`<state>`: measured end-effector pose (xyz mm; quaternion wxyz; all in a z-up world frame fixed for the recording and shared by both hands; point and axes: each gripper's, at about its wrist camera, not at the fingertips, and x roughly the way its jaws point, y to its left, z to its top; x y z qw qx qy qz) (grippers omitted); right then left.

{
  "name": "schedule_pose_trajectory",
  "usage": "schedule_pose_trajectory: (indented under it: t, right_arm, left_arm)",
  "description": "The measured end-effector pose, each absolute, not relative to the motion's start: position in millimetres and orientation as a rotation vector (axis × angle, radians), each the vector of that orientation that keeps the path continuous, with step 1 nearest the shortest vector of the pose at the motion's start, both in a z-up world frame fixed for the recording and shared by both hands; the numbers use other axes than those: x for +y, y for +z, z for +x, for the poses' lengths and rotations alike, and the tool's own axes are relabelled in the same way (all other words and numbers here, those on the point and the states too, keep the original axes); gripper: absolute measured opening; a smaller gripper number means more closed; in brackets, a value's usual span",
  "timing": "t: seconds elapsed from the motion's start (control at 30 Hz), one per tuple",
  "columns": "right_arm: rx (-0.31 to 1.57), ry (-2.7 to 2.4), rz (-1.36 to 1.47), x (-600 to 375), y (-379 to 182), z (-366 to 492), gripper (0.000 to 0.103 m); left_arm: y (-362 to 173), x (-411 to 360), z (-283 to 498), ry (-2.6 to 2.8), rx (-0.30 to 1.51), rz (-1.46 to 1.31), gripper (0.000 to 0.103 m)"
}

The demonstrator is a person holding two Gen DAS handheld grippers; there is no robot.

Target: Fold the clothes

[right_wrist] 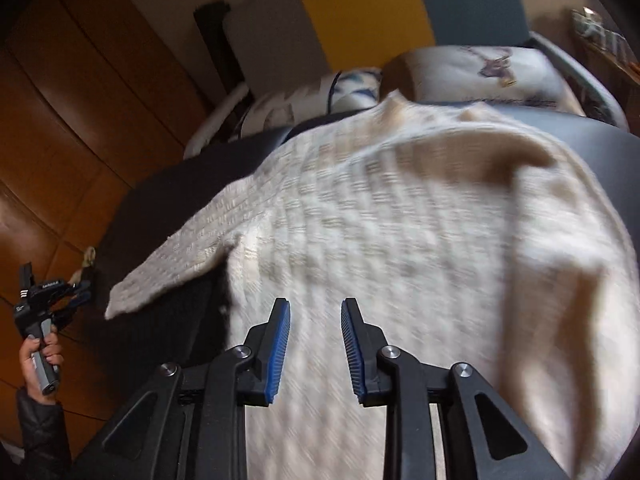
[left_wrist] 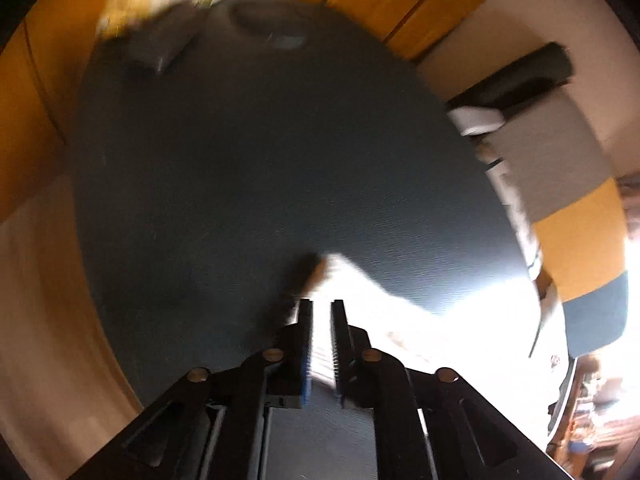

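Although both views are smeared by motion, the layout is readable: one cream knit sweater (right_wrist: 400, 220) lies spread on a dark bed (right_wrist: 168, 200), one sleeve (right_wrist: 176, 264) stretched out toward the bed's edge. The right gripper (right_wrist: 315, 308) hovers over the sweater body with its jaws apart and nothing between them. In the left wrist view, the left gripper (left_wrist: 321, 308) has its jaws drawn nearly together with pale knit between them; it looks clamped on a sweater edge (the blur and glare make this a judgement rather than a certainty).

Risks from here: a thick, loose knit can slip out of a shallow pinch, so a quick lift by the left gripper could drop the edge. If the right gripper closes on the body, it may catch two layers and drag the whole garment askew. The sleeve near the edge could slide off.

Count: one sweater, two grippers, two pillows (right_wrist: 480, 76) at the head of the bed.
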<state>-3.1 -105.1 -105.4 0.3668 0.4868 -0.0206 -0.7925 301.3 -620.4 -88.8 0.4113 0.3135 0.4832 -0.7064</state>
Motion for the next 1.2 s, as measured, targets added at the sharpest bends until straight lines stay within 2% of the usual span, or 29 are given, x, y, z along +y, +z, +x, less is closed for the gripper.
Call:
schedule_pose_trajectory:
  t: [0.1, 0.27, 0.43, 0.57, 0.67, 0.87, 0.93, 1.1, 1.2]
  right_arm:
    - [-0.054, -2.132, 1.228, -39, -96, 16, 0.026]
    - [-0.035, -2.371, 1.344, 56, -113, 39, 0.026]
    - [-0.12, -2.573, 1.447, 142, -127, 56, 0.026]
    - [-0.247, -2.571, 1.45, 181, -137, 66, 0.026]
    - [-0.269, -2.528, 1.412, 180, -146, 65, 0.026]
    - [-0.244, -2.314, 1.44, 147, -168, 46, 0.026]
    - [-0.324, -2.235, 1.375, 142, -162, 45, 0.026]
    - [-0.158, -2.215, 1.445, 128, -167, 42, 0.028]
    - [-0.207, -2.198, 1.471, 139, -171, 44, 0.028]
  left_arm:
    - [-59, -558, 263, -2.112, 1.17, 0.852, 0.036]
    - [-47, -415, 192, -2.627, 0.99, 1.14, 0.039]
    - [-81, -259, 128, -2.822, 0.607, 1.573, 0.038]
    - [-122, -218, 146, -2.725, 0.367, 1.781, 0.037]
    - [-124, -223, 149, -2.716, 0.176, 1.842, 0.036]
    - [-121, -258, 153, -2.588, 0.066, 1.906, 0.036]
    - [-119, -264, 153, -2.551, 0.084, 1.901, 0.036]
    - [-90, -244, 140, -2.671, 0.253, 1.76, 0.036]
    - [-91, -179, 110, -2.8, 0.427, 1.744, 0.037]
